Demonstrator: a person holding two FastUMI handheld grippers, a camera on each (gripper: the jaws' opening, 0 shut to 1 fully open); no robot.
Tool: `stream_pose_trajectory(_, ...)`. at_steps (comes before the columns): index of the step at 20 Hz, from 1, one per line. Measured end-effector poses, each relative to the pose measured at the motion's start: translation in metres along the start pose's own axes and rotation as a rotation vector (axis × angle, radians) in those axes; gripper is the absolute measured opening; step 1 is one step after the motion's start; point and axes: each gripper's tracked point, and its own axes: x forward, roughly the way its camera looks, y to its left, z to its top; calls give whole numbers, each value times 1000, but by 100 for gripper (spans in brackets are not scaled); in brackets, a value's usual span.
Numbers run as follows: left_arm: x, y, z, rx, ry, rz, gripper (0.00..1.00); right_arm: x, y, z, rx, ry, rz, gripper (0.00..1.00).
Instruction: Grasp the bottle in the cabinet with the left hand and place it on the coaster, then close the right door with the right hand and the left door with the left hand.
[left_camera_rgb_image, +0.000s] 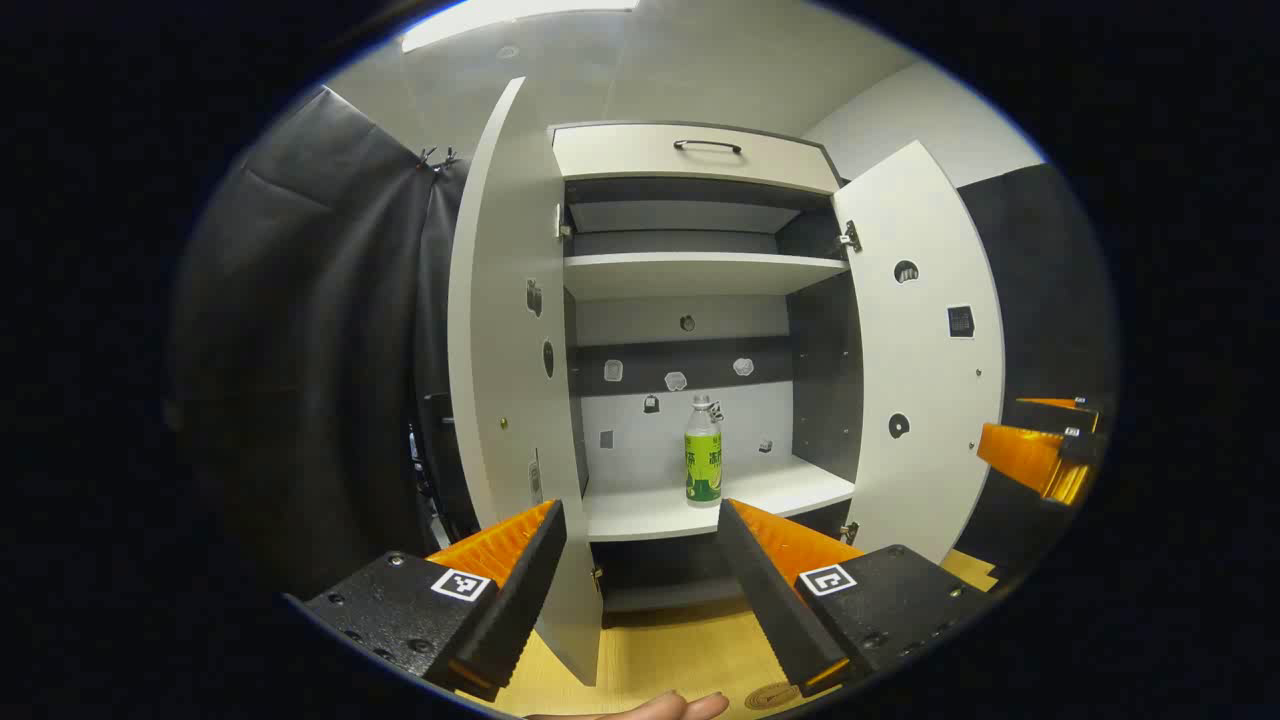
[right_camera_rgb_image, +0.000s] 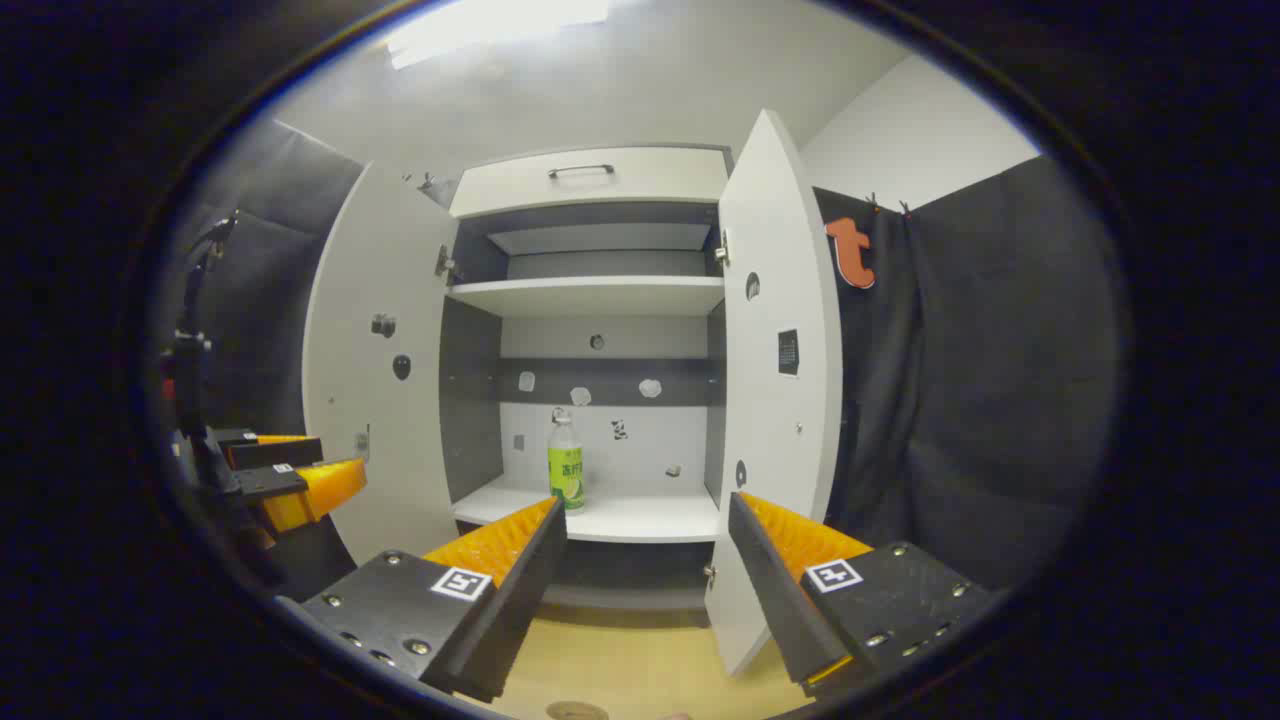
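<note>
Left claw (left_camera_rgb_image: 640, 530) wide open, empty, bottle (left_camera_rgb_image: 703, 455) upright on cabinet shelf (left_camera_rgb_image: 650, 515)

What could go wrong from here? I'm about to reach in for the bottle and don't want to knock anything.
1. The bottle is tall and narrow and stands free on the lower shelf; a finger of the open left gripper bumping it could tip it.
2. The left door juts out right beside the left gripper's path, so an arm could clip it.
3. The coaster lies low at the table's near edge, easy to miss when setting down.
</note>
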Motion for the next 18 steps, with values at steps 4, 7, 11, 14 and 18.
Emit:
stream_pose_trajectory(4, 22, 4, -6, 7, 2, 0, 96, 18, 7, -4, 2, 5, 14, 98)
stream_pose_trajectory(7, 41, 1, -14, -5, 17, -8, 96, 34, 8, -7, 28, 13, 21, 99)
stream_pose_trajectory(11, 69, -3, -26, -20, 41, -14, 96, 53, 5, -7, 13, 0, 8, 98)
stream_pose_trajectory(14, 88, -7, -33, -14, 43, -19, 96, 63, 4, -6, 16, -18, 9, 99)
stream_pose_trajectory(18, 117, -18, -41, -38, 50, -36, 96, 72, 4, -11, 12, -15, 8, 99)
